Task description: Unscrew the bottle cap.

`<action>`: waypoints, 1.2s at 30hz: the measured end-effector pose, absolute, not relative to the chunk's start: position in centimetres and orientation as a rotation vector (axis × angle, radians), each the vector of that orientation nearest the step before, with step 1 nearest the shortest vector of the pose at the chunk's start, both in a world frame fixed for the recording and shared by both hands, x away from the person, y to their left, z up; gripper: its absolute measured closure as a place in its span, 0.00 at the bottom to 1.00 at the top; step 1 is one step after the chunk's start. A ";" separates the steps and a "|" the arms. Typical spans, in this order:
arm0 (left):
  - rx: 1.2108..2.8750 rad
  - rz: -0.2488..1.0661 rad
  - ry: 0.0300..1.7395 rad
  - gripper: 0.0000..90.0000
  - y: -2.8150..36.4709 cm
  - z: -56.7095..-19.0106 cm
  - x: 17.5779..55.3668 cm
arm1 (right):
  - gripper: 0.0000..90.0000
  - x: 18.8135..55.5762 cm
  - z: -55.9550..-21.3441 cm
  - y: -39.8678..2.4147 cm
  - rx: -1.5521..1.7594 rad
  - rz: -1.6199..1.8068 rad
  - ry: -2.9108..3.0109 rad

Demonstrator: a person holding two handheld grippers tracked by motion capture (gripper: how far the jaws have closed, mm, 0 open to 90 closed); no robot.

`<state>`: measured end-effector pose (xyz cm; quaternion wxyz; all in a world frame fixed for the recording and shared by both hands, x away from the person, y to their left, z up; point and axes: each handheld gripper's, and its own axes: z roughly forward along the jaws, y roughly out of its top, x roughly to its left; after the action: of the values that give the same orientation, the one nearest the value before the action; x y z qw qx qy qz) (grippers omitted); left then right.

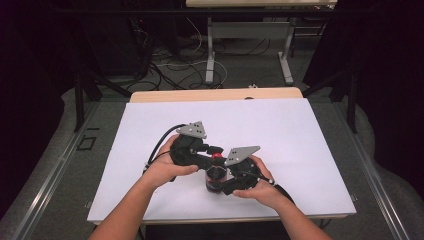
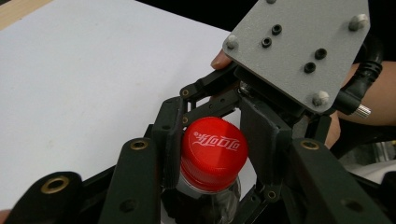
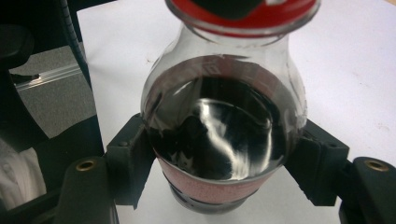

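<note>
While both hands work near the front edge of the tabletop (image 1: pixel 150 200), roughly mid-width, a small cola bottle (image 1: pixel 216 179) stands upright there on the white sheet. Going left to right: left gripper (image 1: pixel 212 151) comes in from the left and above, jaws clamped on the red cap (image 2: pixel 214 151); its pads (image 2: pixel 169 140) press the cap's ribbed side from both flanks, cap logo facing up. Right gripper (image 1: pixel 223 186) sits lower, jaws clamped on the bottle body, pads (image 3: pixel 130 156) at the shoulder just above the red label band (image 3: pixel 212 189). Dark liquid fills to about the shoulder; neck is clear.

Handling judgement: bottle looks like thin clear plastic, nearly full, so fairly heavy for its size and bottom-weighted, stiff enough while sealed but squeezable once opened. Smooth wall is slippery; the widest shoulder part gives the body grip its best seat. Cap is hard, ribbed, small: grip it square on the ribs, not the top rim, or the jaws will skate off when twisting. Likely step: unscrewing. Risk: fizz or spill if the body gets squeezed.
</note>
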<state>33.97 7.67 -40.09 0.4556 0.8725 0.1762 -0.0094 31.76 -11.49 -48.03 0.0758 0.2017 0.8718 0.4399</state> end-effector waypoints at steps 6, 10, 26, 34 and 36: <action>2.096 0.096 0.566 0.68 7.0 -40.3 33.1 | 0.34 31.8 -48.0 -11.6 0.682 1.300 2.583; 2.055 0.184 0.678 0.68 6.2 -40.6 32.4 | 0.34 31.9 -48.1 -11.7 0.723 1.263 2.553; 2.011 0.212 0.701 0.50 6.5 -40.3 32.2 | 0.34 32.2 -48.1 -12.1 0.750 1.279 2.526; 2.093 0.114 0.577 0.51 8.0 -39.7 33.0 | 0.34 32.1 -48.0 -12.0 0.678 1.308 2.557; 2.100 0.074 0.571 0.52 8.3 -39.7 33.2 | 0.34 31.9 -48.0 -11.9 0.683 1.307 2.569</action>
<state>33.20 8.25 -39.71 0.4634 0.8546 0.2325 0.0301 31.94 -11.88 -48.00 0.0897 0.2296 0.8637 0.4396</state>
